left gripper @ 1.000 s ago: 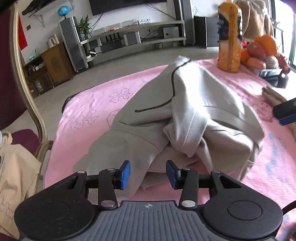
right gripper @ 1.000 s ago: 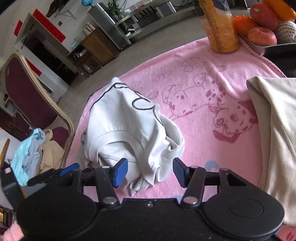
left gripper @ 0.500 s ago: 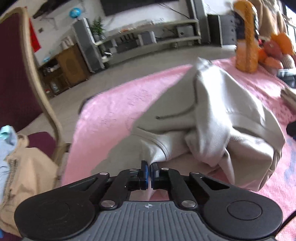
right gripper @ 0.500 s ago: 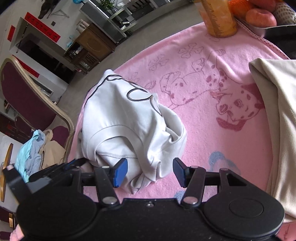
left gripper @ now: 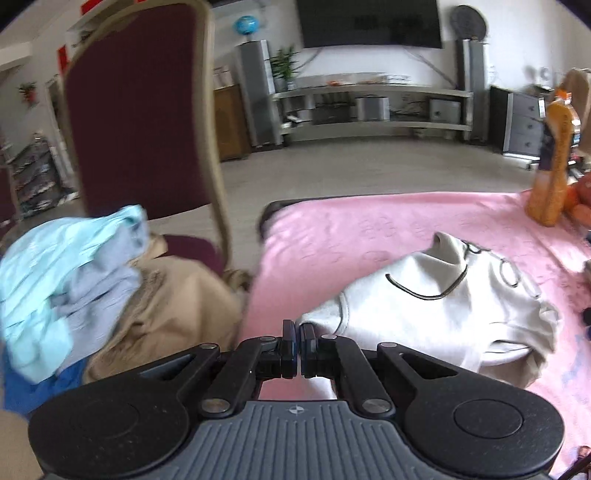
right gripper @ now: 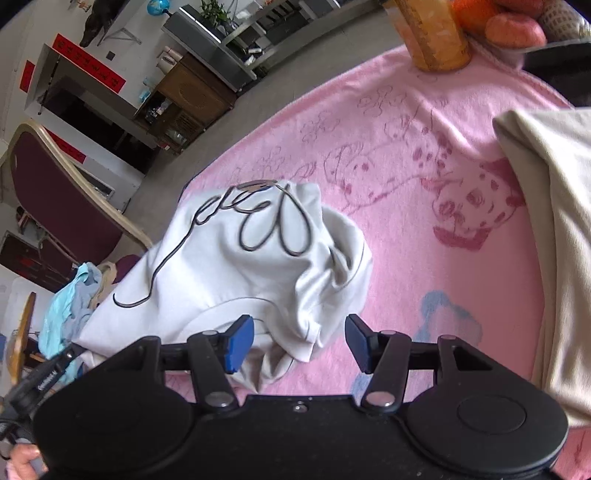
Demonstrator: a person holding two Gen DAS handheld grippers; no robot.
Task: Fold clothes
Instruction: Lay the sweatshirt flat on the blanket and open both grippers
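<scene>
Living room behind, with a wall television (left gripper: 371, 22), two tall speakers (left gripper: 258, 92) and a long low shelf (left gripper: 369, 107); in front, a table under a pink blanket (left gripper: 369, 221) printed with spotted dogs. One pale grey sweatshirt (right gripper: 258, 266), marked with a looping black line drawing, lying crumpled on the blanket toward the chair-side edge, long axis running from the near left corner up toward the far middle in the right wrist view, hem end nearest the grippers. Left gripper (left gripper: 297, 347) with blue pads pressed together, a corner of the sweatshirt touching its right finger; whether cloth sits between the pads cannot be told. Right gripper (right gripper: 299, 343) spread wide, hovering over the sweatshirt's near edge, no contact evident. One maroon chair (left gripper: 140, 110) with a tan frame beside the table, its seat piled with at least three garments: light blue (left gripper: 62, 277), grey-blue and tan (left gripper: 177, 302). One orange drink bottle (left gripper: 554, 162) upright at the far right. Only in the right wrist view: a folded cream garment (right gripper: 554, 240) on the right side of the blanket, red wall banners, and fingers (right gripper: 22, 461) at the lower left corner. Only in the left wrist view: the television and a blue globe.
</scene>
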